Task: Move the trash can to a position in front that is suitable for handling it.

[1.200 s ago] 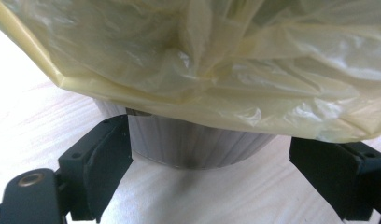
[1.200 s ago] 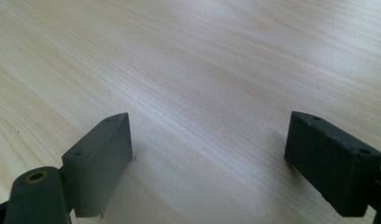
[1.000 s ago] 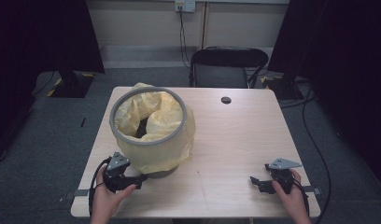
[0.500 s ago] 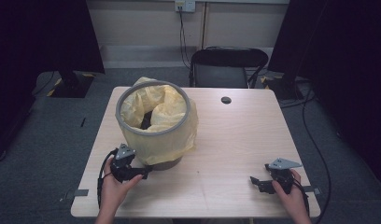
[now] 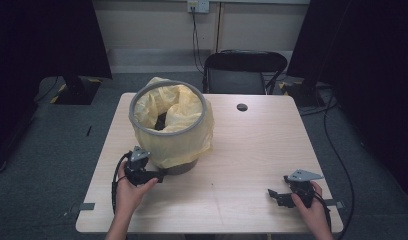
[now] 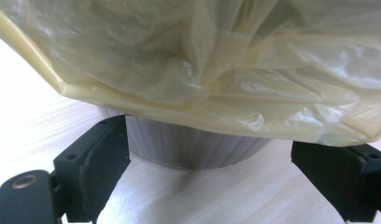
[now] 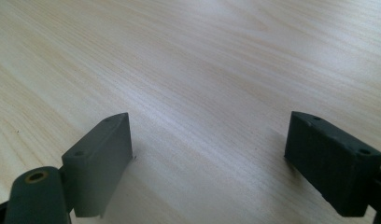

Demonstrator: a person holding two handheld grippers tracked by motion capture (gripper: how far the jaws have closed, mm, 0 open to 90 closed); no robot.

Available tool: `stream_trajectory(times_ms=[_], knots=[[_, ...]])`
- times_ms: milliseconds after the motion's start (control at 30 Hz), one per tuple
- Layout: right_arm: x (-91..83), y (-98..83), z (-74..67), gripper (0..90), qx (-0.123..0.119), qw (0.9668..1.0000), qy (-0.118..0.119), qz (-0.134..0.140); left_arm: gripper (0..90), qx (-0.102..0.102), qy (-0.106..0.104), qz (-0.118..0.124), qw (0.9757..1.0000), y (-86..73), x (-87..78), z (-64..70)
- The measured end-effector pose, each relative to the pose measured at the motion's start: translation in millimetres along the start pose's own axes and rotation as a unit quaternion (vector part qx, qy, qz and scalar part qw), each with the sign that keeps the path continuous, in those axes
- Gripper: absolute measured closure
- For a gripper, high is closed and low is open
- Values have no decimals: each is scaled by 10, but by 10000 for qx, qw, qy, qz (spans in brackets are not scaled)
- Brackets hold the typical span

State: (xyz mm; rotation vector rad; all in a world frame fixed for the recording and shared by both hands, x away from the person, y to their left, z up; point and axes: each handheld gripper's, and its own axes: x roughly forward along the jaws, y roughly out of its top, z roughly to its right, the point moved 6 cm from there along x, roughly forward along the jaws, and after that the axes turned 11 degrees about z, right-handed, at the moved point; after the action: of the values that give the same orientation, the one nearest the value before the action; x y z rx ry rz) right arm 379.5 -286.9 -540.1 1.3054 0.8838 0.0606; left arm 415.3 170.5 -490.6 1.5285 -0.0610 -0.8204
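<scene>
A grey round bin [image 5: 184,166] lined with a yellow plastic bag [image 5: 173,117] stands on the left half of the wooden table [image 5: 242,150]. The bag folds over the rim and hangs down the outside. My left gripper [image 5: 161,175] is open at the bin's base, at its near left side. In the left gripper view its jaws stand wide apart on either side of the ribbed grey bin [image 6: 193,147], just under the bag's hem [image 6: 202,70]. My right gripper [image 5: 273,195] rests open near the table's front right corner, over bare wood [image 7: 202,70].
A black chair [image 5: 242,72] stands behind the table's far edge. A dark cable hole [image 5: 242,107] sits in the table top at the back centre. Cables run along the floor at the right. Bare wood lies between the bin and my right gripper.
The bin has shifted away and now sits more upright. My left gripper moved right and forward up to its base. The right gripper has not moved.
</scene>
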Motion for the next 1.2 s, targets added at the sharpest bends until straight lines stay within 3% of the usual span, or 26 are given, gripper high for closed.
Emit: stream_trajectory(times_ms=[533, 1200], knots=[[0, 0, 0, 138, -2, 10000, -2, -2, 107, -27, 93, 6, 10000, 136, 243, -59], [0, 0, 0, 138, 0, 10000, -2, -1, 78, 1, 100, -45, 9999, 179, 319, -65]])
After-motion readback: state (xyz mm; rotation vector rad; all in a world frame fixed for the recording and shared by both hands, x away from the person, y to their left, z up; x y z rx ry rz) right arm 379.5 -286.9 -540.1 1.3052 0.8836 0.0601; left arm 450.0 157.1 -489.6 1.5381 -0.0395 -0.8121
